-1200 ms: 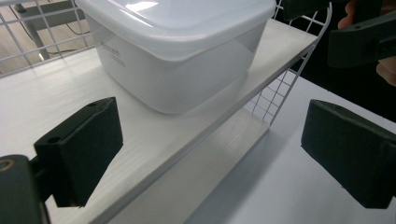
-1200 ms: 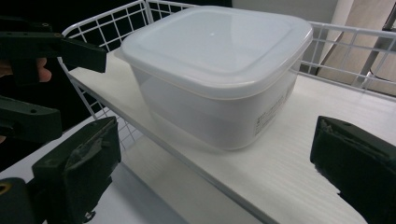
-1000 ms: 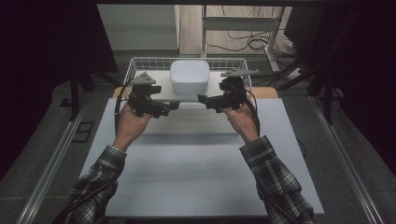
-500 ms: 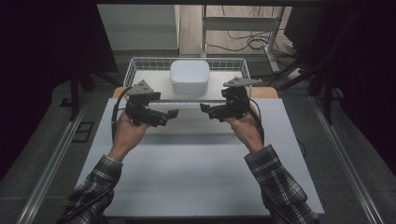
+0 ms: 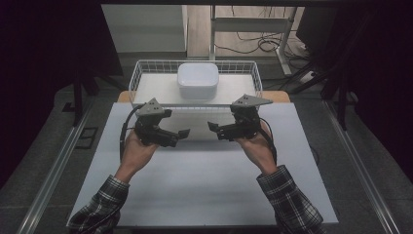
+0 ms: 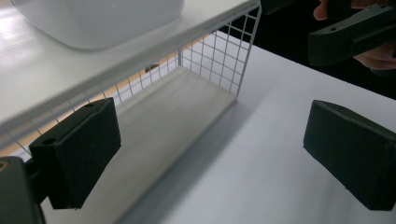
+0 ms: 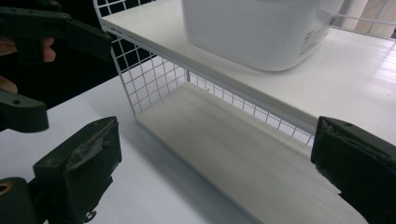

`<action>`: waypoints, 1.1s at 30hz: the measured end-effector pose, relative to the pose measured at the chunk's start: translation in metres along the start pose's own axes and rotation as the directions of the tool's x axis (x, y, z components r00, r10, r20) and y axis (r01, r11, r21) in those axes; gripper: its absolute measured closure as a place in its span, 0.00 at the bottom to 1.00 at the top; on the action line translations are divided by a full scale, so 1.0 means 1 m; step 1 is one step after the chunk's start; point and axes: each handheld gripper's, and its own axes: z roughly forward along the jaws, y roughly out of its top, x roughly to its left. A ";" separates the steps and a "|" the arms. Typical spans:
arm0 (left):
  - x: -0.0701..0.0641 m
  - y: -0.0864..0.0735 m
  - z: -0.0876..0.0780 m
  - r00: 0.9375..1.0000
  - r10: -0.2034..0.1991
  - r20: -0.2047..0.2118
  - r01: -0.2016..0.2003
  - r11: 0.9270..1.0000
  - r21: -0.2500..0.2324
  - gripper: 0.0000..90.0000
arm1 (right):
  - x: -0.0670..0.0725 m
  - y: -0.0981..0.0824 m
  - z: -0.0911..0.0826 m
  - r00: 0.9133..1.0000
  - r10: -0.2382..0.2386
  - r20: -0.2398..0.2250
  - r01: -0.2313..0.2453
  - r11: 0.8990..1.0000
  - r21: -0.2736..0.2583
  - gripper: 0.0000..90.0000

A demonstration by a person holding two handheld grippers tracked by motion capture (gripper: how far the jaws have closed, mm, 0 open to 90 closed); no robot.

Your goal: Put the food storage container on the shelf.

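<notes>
Just beyond both grippers, the white tub (image 5: pixel 197 80) sits on the upper shelf of the wire rack (image 5: pixel 141 78); approach it level from either side, squeezing evenly. The left gripper (image 5: pixel 182 133) and right gripper (image 5: pixel 211 126) hover above the table (image 5: pixel 195 195), tips facing each other, jaws wide apart and empty; wrists angled inward.

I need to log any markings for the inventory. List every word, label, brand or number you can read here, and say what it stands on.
No text can be read.
White container: fine raised lines on one side in the right gripper view, too blurred to read.
Wire basket, left claw, right claw: no markings.
</notes>
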 end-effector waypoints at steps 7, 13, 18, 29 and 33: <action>-0.008 -0.018 0.005 1.000 -0.008 0.002 0.008 1.000 0.014 0.03 | 0.012 -0.014 -0.002 1.000 -0.011 -0.029 0.011 1.000 0.010 0.02; -0.014 -0.031 0.006 1.000 -0.029 0.007 0.029 1.000 0.009 0.01 | 0.018 -0.027 -0.001 0.999 -0.029 -0.037 0.029 1.000 0.009 0.02; -0.018 -0.045 0.009 1.000 -0.030 0.007 0.030 0.999 0.017 0.01 | 0.021 -0.040 -0.001 0.998 -0.042 -0.039 0.043 0.999 0.010 0.02; -0.022 -0.078 0.015 0.998 -0.064 0.002 0.064 0.998 0.020 0.01 | 0.017 -0.079 0.000 0.998 -0.027 -0.060 0.028 0.999 0.019 0.01; -0.024 -0.089 0.011 0.998 -0.070 -0.002 0.070 0.997 0.014 0.01 | 0.018 -0.089 -0.003 0.998 -0.032 -0.058 0.034 0.999 0.034 0.01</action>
